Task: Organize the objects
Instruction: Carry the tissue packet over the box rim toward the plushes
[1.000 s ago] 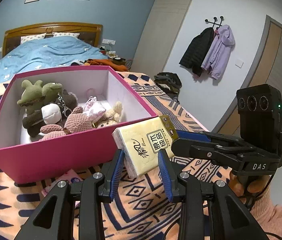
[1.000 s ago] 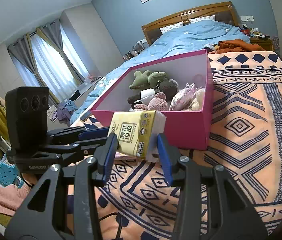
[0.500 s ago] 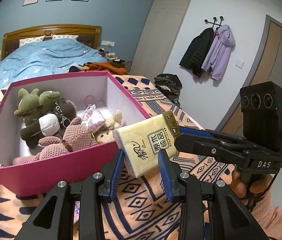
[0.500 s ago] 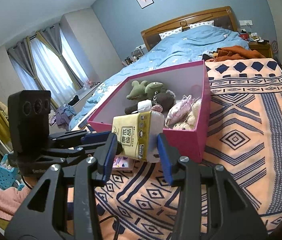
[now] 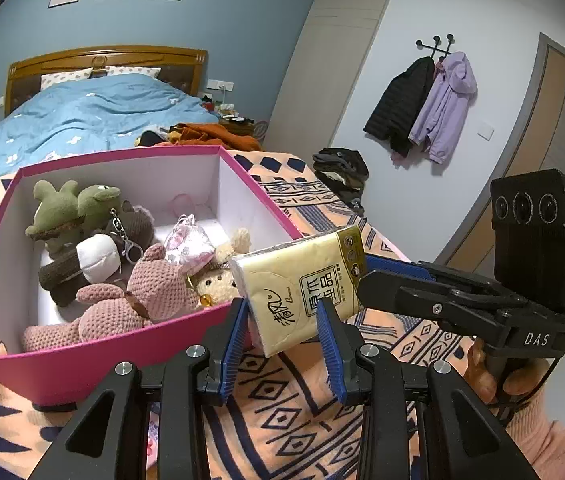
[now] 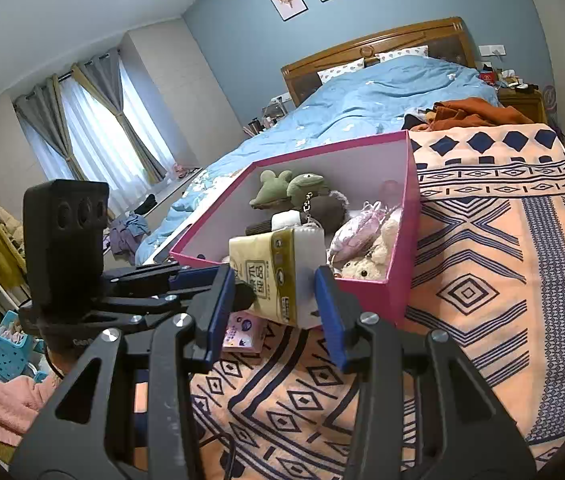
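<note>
While both tools (image 5: 282, 334) (image 6: 272, 300) clamp the tissue pack (image 5: 302, 286), plush toys (image 5: 138, 292) crowd the pink box (image 5: 82, 364) beside it

A pink box (image 5: 94, 364), a yellow tissue pack (image 5: 298, 284) and an orange blanket (image 6: 482, 280) patterned in navy are shown.

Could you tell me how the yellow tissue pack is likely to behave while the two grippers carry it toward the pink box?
The tissue pack is probably soft: its wrapper looks creased where the left gripper pinches it. The glossy film may slip. It looks light, held clear of the blanket near the pink box, the right gripper at its end.
</note>
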Demonstrator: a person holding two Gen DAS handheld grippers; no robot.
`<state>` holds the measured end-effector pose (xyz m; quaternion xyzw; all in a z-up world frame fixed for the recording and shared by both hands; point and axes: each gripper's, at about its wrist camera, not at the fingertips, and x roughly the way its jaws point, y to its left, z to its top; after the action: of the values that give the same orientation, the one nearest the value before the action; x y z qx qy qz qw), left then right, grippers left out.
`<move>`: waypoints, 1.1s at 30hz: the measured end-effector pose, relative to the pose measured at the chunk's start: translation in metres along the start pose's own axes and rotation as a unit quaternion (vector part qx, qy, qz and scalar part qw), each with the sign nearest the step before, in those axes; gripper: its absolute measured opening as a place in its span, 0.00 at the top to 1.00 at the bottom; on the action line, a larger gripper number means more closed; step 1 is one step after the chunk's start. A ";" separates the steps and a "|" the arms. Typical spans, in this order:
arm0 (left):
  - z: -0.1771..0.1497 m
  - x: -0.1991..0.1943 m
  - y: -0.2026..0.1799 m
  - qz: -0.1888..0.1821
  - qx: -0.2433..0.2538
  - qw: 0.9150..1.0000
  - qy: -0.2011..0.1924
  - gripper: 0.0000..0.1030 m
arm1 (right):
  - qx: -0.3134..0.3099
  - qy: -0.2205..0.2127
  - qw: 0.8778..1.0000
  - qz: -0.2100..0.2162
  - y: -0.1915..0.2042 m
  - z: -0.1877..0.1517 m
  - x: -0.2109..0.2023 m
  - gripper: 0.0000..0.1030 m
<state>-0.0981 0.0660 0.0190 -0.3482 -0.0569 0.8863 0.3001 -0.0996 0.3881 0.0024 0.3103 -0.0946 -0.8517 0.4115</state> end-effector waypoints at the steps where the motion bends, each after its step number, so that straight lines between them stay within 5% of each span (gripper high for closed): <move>1: 0.001 0.000 0.000 0.001 0.001 1.000 -0.001 0.66 | 0.000 0.000 1.000 0.000 0.000 0.000 0.000 0.57; 33: 0.023 0.018 0.011 0.031 0.007 1.000 0.001 0.66 | 0.012 -0.003 1.000 0.000 -0.013 0.019 0.016 0.57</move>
<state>-0.1288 0.0700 0.0223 -0.3486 -0.0396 0.8951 0.2751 -0.1274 0.3823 0.0048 0.3128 -0.1059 -0.8515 0.4072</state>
